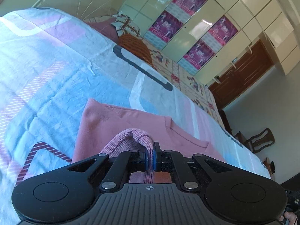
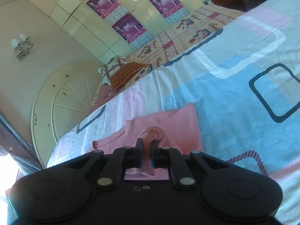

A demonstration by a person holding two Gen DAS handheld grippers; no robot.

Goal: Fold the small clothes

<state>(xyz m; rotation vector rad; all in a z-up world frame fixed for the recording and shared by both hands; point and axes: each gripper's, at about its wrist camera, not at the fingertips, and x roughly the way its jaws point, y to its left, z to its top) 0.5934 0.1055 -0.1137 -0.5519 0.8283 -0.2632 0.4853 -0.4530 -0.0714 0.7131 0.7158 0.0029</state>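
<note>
A small pink knit garment [image 1: 120,123] lies on the patterned bedsheet [image 1: 56,65], partly folded. My left gripper [image 1: 150,151] is shut on its ribbed hem [image 1: 136,134], which loops up between the blue pads. In the right wrist view the same pink garment [image 2: 168,125] spreads ahead of my right gripper [image 2: 146,149], shut on another bunch of the ribbed hem [image 2: 155,134]. Both grippers hold the hem lifted above the rest of the garment.
A light blue, pink and white sheet covers the bed. An orange knitted item [image 1: 135,46] and patterned pillows [image 1: 125,25] lie at the bed's far side. Cream wardrobe doors with purple posters [image 1: 189,18] stand beyond. A chair [image 1: 260,139] stands by the wall.
</note>
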